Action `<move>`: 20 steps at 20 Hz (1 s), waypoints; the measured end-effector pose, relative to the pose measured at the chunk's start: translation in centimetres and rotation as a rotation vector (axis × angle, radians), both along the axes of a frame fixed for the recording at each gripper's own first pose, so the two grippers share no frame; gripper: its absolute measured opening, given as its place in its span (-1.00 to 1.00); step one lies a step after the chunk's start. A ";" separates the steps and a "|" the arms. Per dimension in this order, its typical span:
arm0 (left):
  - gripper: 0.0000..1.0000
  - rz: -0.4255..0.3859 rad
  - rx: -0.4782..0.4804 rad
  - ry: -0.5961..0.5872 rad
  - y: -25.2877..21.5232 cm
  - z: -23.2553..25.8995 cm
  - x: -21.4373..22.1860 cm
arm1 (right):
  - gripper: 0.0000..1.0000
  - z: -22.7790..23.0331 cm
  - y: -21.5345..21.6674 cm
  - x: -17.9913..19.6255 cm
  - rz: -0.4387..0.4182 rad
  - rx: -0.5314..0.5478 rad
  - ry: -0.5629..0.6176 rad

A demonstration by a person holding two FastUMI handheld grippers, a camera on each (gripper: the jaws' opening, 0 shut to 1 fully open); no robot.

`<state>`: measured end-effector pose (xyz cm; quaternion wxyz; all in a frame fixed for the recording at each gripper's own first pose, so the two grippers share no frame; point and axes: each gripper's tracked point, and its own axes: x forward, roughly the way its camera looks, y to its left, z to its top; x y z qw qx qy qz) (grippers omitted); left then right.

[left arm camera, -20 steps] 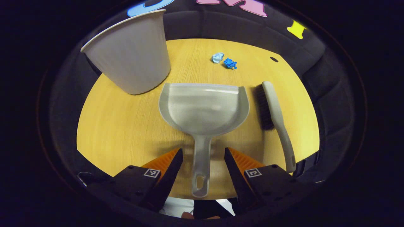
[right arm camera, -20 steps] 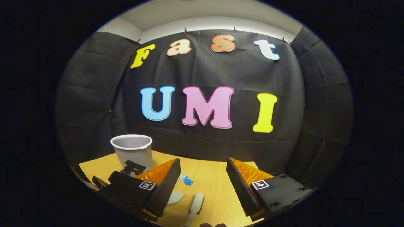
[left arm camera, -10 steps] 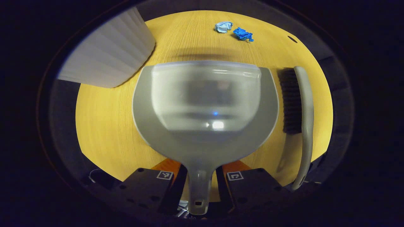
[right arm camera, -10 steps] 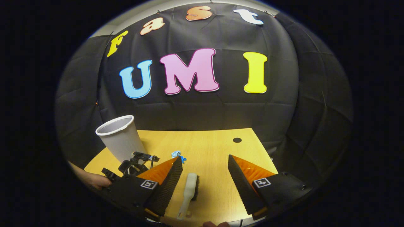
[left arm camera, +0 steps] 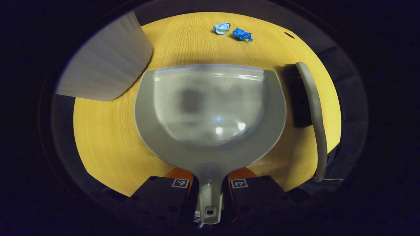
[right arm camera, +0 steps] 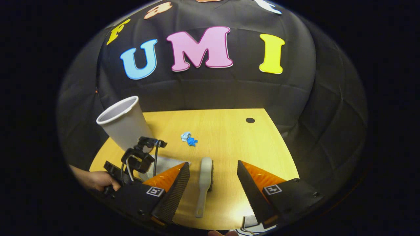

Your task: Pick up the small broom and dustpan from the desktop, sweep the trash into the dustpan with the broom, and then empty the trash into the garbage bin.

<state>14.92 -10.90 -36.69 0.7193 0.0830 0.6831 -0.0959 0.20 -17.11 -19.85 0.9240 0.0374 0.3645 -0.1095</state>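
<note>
Left claw (left arm camera: 210, 186): fingers together on the dustpan (left arm camera: 210, 108) handle, one on each side, clamped near the handle's end so the pan reaches forward over the desk (left arm camera: 108, 144). Whether the pan rests on the wood or is lifted a little cannot be told, as the pan is blurred in the left gripper view.

Dustpan: grey, mouth pointing away toward the trash, placed so sweepings can be pushed straight in. Grip at the handle leaves the scoop free.

Right claw (right arm camera: 213, 186): fingers apart, holding nothing, poised above the broom (right arm camera: 205, 183) with the handle lying between them and pointing back toward the holder. Likely judgement: lined up this way for closing on the handle next.

Broom: on the desk just beside the dustpan's right edge, bristles toward the pan, not yet picked up.

Trash (left arm camera: 233, 31): two crumpled blue scraps, close together, on the desk well beyond the pan's lip and apart from it.

Garbage bin (left arm camera: 105, 68): pale, ribbed, upright at the left of the desk, near the pan's left corner, within easy reach for the later emptying.

Hand (right arm camera: 96, 180): at the left of the right gripper view, holding the left claw's grip.
</note>
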 end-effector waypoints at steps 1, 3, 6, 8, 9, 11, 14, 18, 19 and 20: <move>-0.40 -0.009 -0.009 -0.011 0.3 -0.1 -0.1 | 0.87 -0.6 1.0 -0.4 0.000 0.020 0.053; -0.40 -0.024 -0.039 -0.047 1.1 -0.1 -0.4 | 0.88 -2.2 2.8 -1.3 -0.030 0.087 0.148; -0.39 -0.029 -0.095 -0.085 1.7 -0.3 -0.9 | 0.88 -4.6 3.5 -1.4 -0.063 0.054 0.266; -0.40 -0.018 -0.137 -0.099 2.0 -0.2 -1.2 | 0.89 -7.5 4.2 -0.4 -0.061 0.035 0.327; -0.40 -0.020 -0.150 -0.105 2.0 -0.1 -1.3 | 0.89 -9.3 4.5 -0.5 -0.080 0.073 0.380; -0.40 -0.028 -0.156 -0.110 2.1 -0.1 -1.3 | 0.79 -13.5 5.5 -2.6 -0.180 0.186 0.546; -0.40 -0.031 -0.163 -0.116 2.2 -0.2 -1.3 | 0.93 -17.4 4.1 -5.1 -0.255 0.204 0.699; -0.41 -0.033 -0.169 -0.122 2.3 -0.1 -1.5 | 0.86 -19.8 2.0 -6.7 -0.199 0.079 0.798; -0.40 -0.033 -0.167 -0.123 2.3 -0.1 -1.5 | 0.86 -20.4 2.0 -6.4 -0.194 0.078 0.804; -0.40 -0.033 -0.163 -0.122 2.3 -0.2 -1.4 | 0.85 -20.7 1.6 -6.0 -0.201 0.065 0.815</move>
